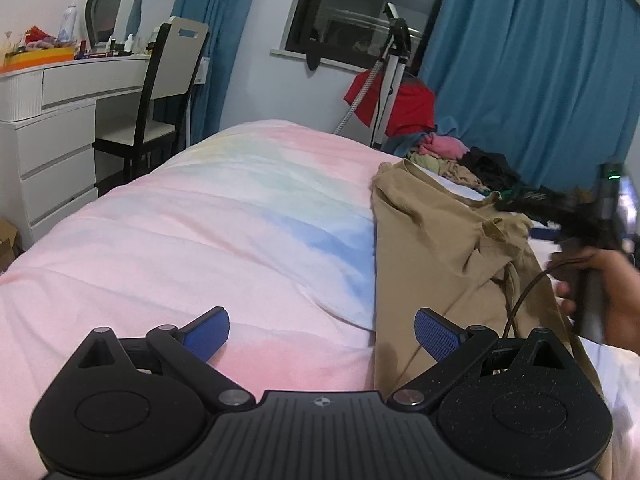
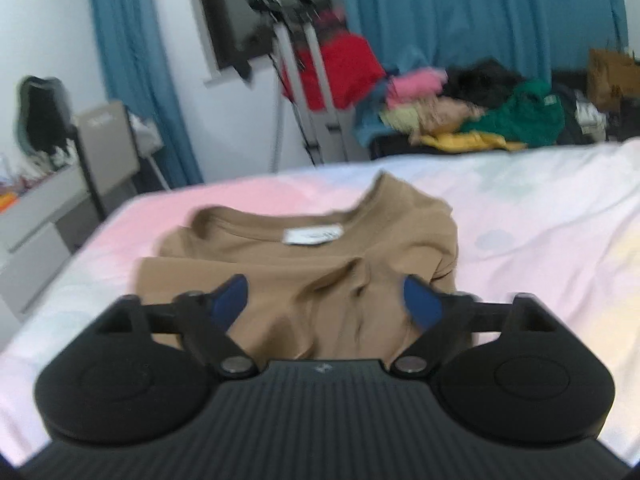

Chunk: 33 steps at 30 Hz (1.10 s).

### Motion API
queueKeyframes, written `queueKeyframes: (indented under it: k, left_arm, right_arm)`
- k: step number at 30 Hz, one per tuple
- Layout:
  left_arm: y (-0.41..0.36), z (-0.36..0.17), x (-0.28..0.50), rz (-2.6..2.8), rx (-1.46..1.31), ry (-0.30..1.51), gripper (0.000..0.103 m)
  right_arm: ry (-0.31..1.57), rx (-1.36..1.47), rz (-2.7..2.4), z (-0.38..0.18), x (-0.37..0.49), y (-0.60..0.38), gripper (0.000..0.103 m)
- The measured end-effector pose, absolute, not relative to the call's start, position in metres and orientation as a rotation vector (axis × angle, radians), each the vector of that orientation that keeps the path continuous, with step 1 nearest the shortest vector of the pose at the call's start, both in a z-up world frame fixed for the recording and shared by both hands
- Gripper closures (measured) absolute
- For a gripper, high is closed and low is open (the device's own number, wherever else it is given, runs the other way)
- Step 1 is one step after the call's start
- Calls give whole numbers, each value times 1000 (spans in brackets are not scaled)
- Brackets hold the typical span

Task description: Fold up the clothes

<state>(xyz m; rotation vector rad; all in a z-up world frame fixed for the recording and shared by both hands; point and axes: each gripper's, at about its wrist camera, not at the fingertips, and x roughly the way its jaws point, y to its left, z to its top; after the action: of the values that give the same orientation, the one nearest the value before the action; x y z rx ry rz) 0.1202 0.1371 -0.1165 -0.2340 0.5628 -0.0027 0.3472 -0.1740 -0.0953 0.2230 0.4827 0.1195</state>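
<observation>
Both tools, left tool (image 1: 322, 330) and right tool (image 2: 326, 300), gape empty over tan shirt (image 2: 304, 256) (partly folded).

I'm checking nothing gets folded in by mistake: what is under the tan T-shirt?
The tan T-shirt lies on the pastel quilt, which shows all around it. Whether anything lies between the two is hidden by the cloth. Both grippers are open and hold nothing.
</observation>
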Motion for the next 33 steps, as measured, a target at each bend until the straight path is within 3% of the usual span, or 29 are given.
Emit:
queueKeyframes:
  k: [11, 16, 21, 28, 33]
  left_arm:
    - [115, -87, 67, -65, -143, 503, 3]
    - [90, -70, 31, -109, -66, 486, 1]
    - [91, -71, 17, -136, -145, 623, 1]
    - [155, -90, 12, 14, -463, 796, 1]
    - [170, -108, 14, 78, -514, 922, 10]
  right_arm:
    - [376, 289, 203, -21, 96, -166, 17]
    - [374, 308, 218, -6, 30, -163, 17]
    - [349, 311, 230, -11, -2, -169, 17]
    - [370, 402, 213, -25, 3, -189, 17]
    - [406, 495, 210, -35, 11, -203, 17]
